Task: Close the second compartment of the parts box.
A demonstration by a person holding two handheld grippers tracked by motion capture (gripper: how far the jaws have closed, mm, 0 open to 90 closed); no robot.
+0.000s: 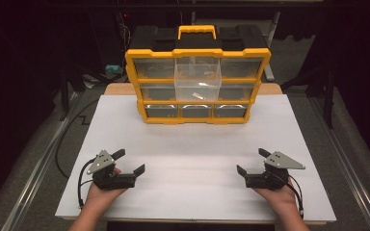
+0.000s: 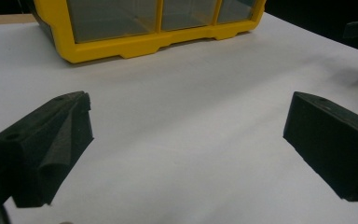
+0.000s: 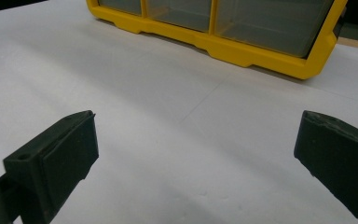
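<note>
The yellow drawer organizer (image 1: 197,86) stands upright at the far middle of the white table (image 1: 192,159), its carry handle (image 1: 197,31) on top. Its middle clear drawer (image 1: 197,79) sticks out from the front, pulled well forward of the others around it, and a small pale piece (image 1: 199,96) lies on its floor; what the piece is cannot be made out. The bottom row of drawers sits flush in the frame.

Well in front of the organizer, near the table's close edge, the left gripper (image 1: 130,161) rests to the organizer's left and the right gripper (image 1: 252,161) to its right. Both have their jaws spread wide and hold nothing; bare table shows between the jaws in each gripper view.

The work in hand looks to be the protruding drawer. To do it well, one gripper should come in level with the drawer's front, square to it, while the other steadies the organizer's frame so it does not slide or tip backward.
</note>
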